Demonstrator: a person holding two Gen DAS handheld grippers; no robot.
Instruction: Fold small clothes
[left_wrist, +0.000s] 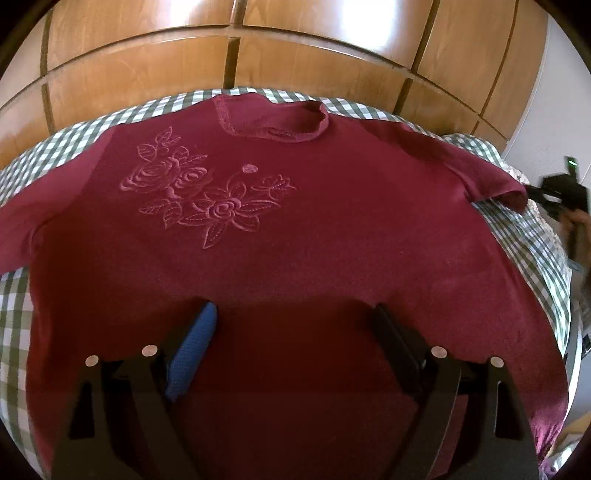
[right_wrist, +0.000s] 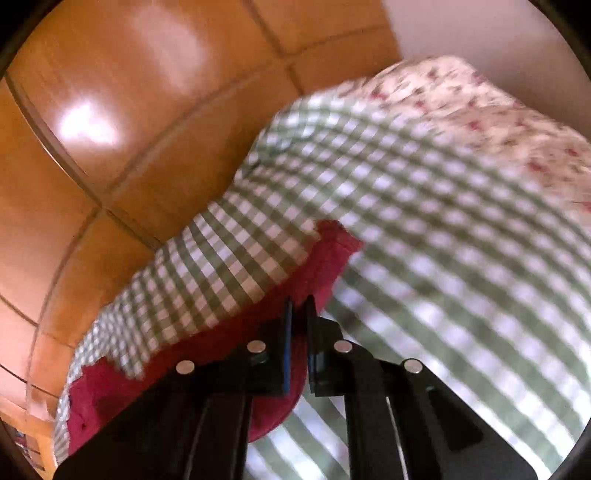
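A dark red short-sleeved top (left_wrist: 295, 240) with embroidered flowers lies face up and spread flat on a green-and-white checked cover (left_wrist: 524, 243). My left gripper (left_wrist: 295, 314) is open above the lower middle of the top, holding nothing. My right gripper (right_wrist: 299, 306) is shut on the top's right sleeve (right_wrist: 325, 258), pinching its edge. In the left wrist view the right gripper (left_wrist: 554, 192) shows at the tip of that sleeve (left_wrist: 495, 181). The right wrist view is blurred.
A wooden panelled wardrobe (left_wrist: 236, 55) stands close behind the bed. A floral pillow or quilt (right_wrist: 480, 110) lies at the far right of the checked cover (right_wrist: 443, 221). A pale wall (left_wrist: 554, 92) is at the right.
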